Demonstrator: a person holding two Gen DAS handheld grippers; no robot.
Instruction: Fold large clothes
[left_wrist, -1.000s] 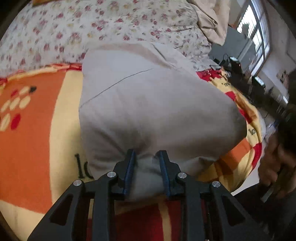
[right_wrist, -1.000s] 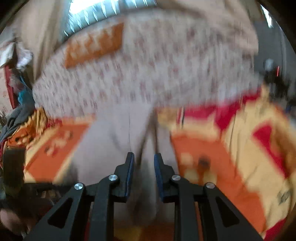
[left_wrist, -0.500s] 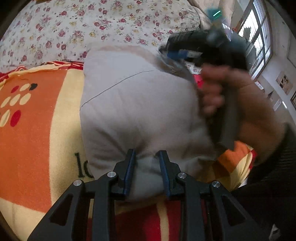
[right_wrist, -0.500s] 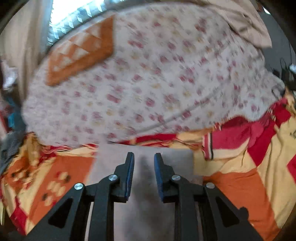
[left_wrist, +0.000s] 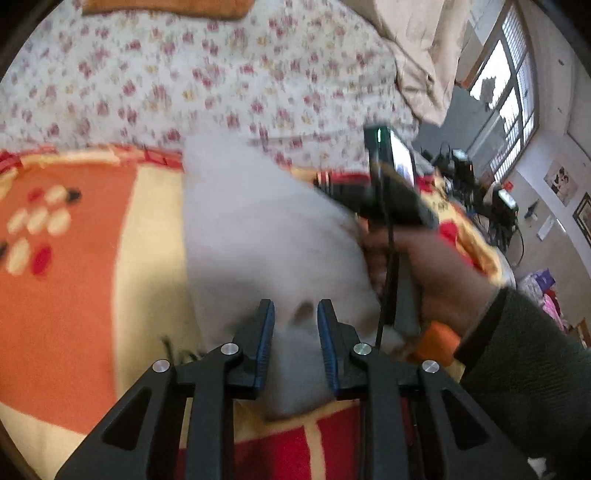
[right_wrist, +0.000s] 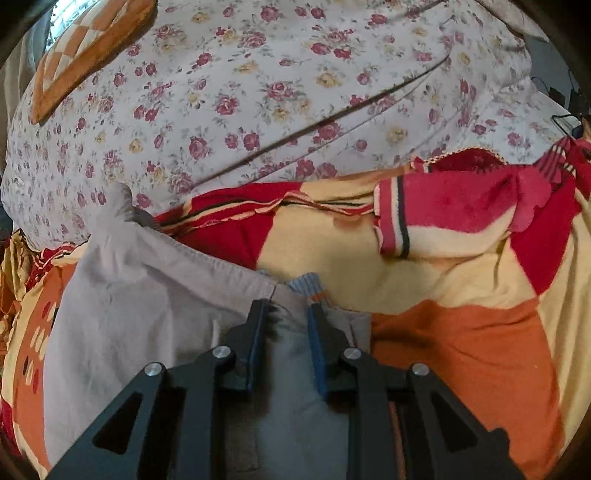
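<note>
A large grey garment (left_wrist: 266, 229) lies folded on an orange, yellow and red blanket (left_wrist: 66, 280). My left gripper (left_wrist: 295, 314) is shut on the garment's near edge, with grey cloth bunched between its fingers. My right gripper (right_wrist: 284, 310) is shut on the garment's (right_wrist: 147, 306) hemmed far edge, beside a small blue striped label (right_wrist: 304, 282). The left wrist view also shows the right gripper's body and the hand (left_wrist: 424, 266) that holds it, over the garment's right side.
A floral quilt (right_wrist: 277, 85) covers the bed behind the blanket (right_wrist: 461, 332). An orange checked cushion (right_wrist: 85, 48) lies at its far left. A window (left_wrist: 509, 85) and a cluttered desk (left_wrist: 480, 192) stand to the right.
The right gripper has carried its part of the garment across and down onto the folded pile. The left gripper has kept its hold and shifted slightly.
</note>
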